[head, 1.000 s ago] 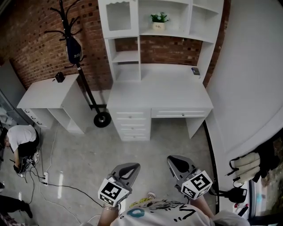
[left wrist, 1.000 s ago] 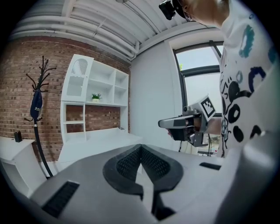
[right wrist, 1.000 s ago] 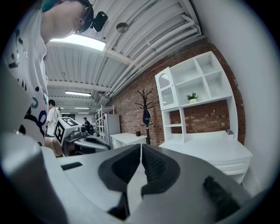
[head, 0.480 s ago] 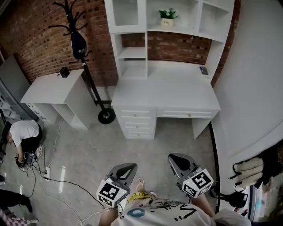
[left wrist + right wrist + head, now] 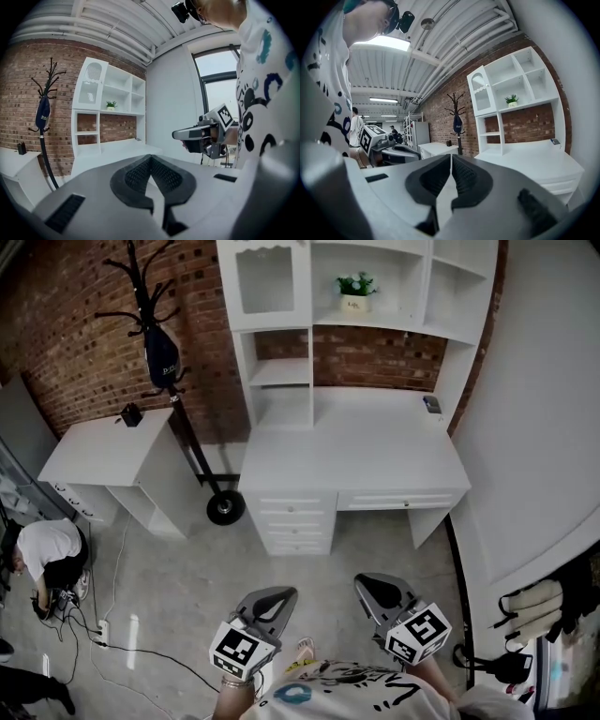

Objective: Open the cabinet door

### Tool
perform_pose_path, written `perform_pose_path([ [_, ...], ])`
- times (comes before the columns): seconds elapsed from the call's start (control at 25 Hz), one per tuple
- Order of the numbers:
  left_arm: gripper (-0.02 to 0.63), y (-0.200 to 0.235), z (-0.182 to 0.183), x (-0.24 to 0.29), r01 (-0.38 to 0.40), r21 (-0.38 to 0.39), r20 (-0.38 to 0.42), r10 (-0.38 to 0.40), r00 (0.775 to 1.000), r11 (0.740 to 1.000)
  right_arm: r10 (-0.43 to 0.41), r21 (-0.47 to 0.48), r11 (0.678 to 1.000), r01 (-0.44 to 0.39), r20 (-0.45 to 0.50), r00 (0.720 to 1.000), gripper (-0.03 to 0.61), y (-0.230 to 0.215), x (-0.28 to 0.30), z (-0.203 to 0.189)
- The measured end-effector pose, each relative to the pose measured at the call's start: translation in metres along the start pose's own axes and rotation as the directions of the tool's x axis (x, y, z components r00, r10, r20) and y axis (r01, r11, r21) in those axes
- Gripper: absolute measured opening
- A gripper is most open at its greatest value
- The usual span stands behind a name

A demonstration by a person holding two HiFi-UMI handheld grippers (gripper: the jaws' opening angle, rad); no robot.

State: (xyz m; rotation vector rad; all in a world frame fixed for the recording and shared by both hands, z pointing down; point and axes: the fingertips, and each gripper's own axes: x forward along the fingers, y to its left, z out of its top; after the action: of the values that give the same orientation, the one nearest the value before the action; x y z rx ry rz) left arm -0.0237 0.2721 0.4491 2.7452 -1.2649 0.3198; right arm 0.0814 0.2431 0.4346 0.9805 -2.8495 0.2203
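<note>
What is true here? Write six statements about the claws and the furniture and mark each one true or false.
1. The left claw is shut and empty. True.
2. The right claw grips the cabinet door. False: it is shut on nothing, well short of the desk.
3. The cabinet door is shut. True.
4. The plant stands on the desk top. False: it stands on a shelf above the desk.
5. A dark bag hangs on the coat rack left of the desk. True.
6. The desk's drawers are pulled out. False: they are all pushed in.
</note>
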Motion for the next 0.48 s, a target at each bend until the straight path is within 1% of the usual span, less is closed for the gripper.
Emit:
perform_pose_path([
  [0.16,0.014,0.025,0.003,0.005,0.016,0.004,0.003,-0.016,1.000,1.000,-0.001,-0.003,1.000,0.001,0.015,1.000,0.029,0.000,0.025,0.010],
  [0.48,0.014,0.060,-0.002,0.011,0.063,0.002,-0.007,-0.063,0.998,0.998,-0.031,0.014,0.999,0.031,0.010,0.999,0.029,-0.004,0.064,0.009],
])
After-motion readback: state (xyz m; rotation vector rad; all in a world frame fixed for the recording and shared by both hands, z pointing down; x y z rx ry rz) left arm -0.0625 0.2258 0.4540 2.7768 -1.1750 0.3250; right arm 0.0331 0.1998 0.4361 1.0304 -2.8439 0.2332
